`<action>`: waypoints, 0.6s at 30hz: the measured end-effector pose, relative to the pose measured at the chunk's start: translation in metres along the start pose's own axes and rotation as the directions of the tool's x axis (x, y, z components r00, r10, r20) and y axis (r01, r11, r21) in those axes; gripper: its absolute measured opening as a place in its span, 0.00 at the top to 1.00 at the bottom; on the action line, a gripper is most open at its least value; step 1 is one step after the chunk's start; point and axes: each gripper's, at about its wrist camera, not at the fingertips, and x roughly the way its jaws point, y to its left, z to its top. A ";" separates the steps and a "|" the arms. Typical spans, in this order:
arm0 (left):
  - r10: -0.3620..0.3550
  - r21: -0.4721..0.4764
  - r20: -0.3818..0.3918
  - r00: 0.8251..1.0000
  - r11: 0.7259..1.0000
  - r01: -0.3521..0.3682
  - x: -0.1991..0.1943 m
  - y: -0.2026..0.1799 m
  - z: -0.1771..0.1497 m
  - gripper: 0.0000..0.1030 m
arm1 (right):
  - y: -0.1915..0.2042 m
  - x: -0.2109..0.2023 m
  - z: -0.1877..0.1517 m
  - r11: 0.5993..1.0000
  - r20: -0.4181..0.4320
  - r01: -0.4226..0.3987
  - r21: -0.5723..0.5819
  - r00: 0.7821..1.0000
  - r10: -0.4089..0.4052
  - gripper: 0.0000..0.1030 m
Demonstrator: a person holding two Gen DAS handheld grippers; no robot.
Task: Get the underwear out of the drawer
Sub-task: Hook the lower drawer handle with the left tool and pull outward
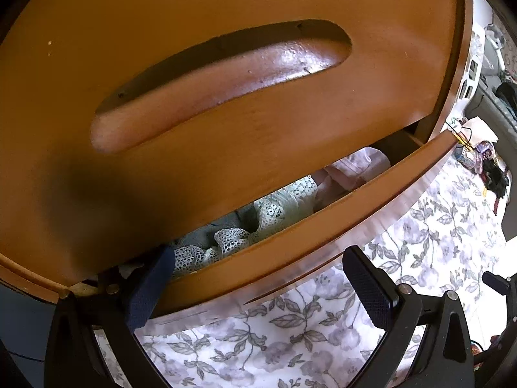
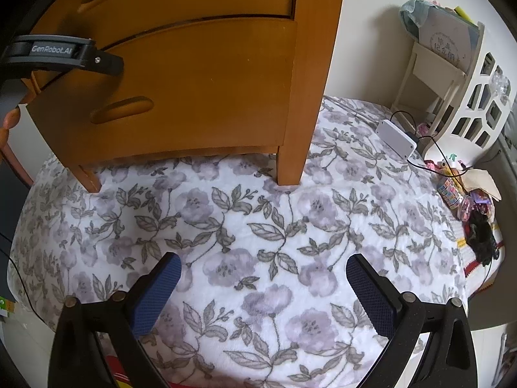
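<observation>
The wooden chest's lower drawer (image 1: 323,226) stands partly open below a shut upper drawer front (image 1: 226,74) with a recessed handle. Inside lie pale lace underwear (image 1: 232,242), a grey-blue piece (image 1: 223,223) and a pink piece (image 1: 355,168). My left gripper (image 1: 258,255) is open and straddles the drawer's front rim, one blue-padded finger (image 1: 152,284) inside the gap, the other (image 1: 368,281) outside. In the right wrist view my right gripper (image 2: 263,260) hangs open and empty over the floral blanket (image 2: 258,210), in front of the chest (image 2: 194,80). The left gripper's body (image 2: 64,53) shows at that drawer's top edge.
The chest's legs (image 2: 289,165) press into the blanket. A white box with a black cable (image 2: 395,137) lies to the right, beside a white openwork basket (image 2: 478,97) and a heap of small clutter (image 2: 468,200). A person's fingers (image 2: 11,119) show at the far left.
</observation>
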 end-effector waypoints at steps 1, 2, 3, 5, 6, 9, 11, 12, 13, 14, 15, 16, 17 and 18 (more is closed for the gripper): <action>-0.006 0.002 -0.004 1.000 1.000 0.006 0.001 0.000 0.000 0.00 | 0.000 -0.001 0.000 1.000 0.001 0.000 -0.001 1.000 0.000 0.00; -0.012 0.003 -0.009 1.000 1.000 0.012 0.002 0.000 0.000 0.00 | 0.000 0.000 0.000 1.000 0.001 0.001 0.000 1.000 -0.001 0.00; -0.017 0.000 -0.011 1.000 1.000 0.017 0.003 0.001 0.001 0.00 | 0.000 -0.001 0.000 1.000 0.002 0.001 0.000 1.000 -0.001 0.00; -0.019 -0.002 -0.011 1.000 1.000 0.019 0.002 0.001 0.002 0.00 | 0.001 -0.002 -0.001 1.000 0.004 0.001 -0.001 1.000 -0.001 0.00; -0.019 -0.002 -0.011 1.000 1.000 0.019 0.000 0.002 0.002 0.00 | 0.001 -0.003 0.000 1.000 0.006 0.001 -0.001 1.000 -0.001 0.00; -0.019 -0.001 -0.013 1.000 1.000 0.019 -0.002 0.002 0.001 0.00 | 0.000 -0.006 0.000 1.000 0.010 0.002 0.001 1.000 -0.002 0.00; -0.022 0.011 -0.026 0.999 1.000 0.023 -0.001 0.001 0.000 0.00 | 0.000 -0.009 0.000 1.000 0.012 0.005 0.004 1.000 -0.005 0.00; -0.025 0.019 -0.032 0.999 1.000 0.025 -0.001 -0.001 -0.001 0.00 | -0.001 -0.010 0.000 1.000 0.012 0.006 0.007 1.000 -0.006 0.00; -0.027 0.024 -0.037 0.999 0.999 0.028 -0.001 -0.002 -0.002 0.00 | -0.001 -0.011 0.000 1.000 0.013 0.005 0.008 1.000 -0.005 0.00; -0.029 0.026 -0.040 0.999 0.999 0.031 -0.001 -0.002 -0.002 0.00 | -0.001 -0.012 0.000 1.000 0.014 0.005 0.008 1.000 -0.005 0.00; -0.033 0.022 -0.041 0.999 0.999 0.034 -0.002 -0.002 -0.003 0.00 | 0.000 -0.014 0.000 1.000 0.017 0.004 0.006 1.000 -0.004 0.00; -0.037 0.018 -0.041 0.998 0.999 0.038 -0.003 -0.002 -0.003 0.00 | 0.000 -0.016 0.000 1.000 0.020 0.002 0.004 1.000 -0.002 0.00; -0.043 0.011 -0.038 0.998 0.999 0.044 -0.004 -0.001 -0.004 0.00 | 0.000 -0.018 0.000 1.000 0.024 0.001 0.002 1.000 -0.002 0.00; -0.055 -0.001 -0.035 0.998 0.998 0.055 -0.007 0.000 -0.005 0.00 | 0.000 -0.020 0.000 1.000 0.027 0.003 0.001 1.000 -0.003 0.00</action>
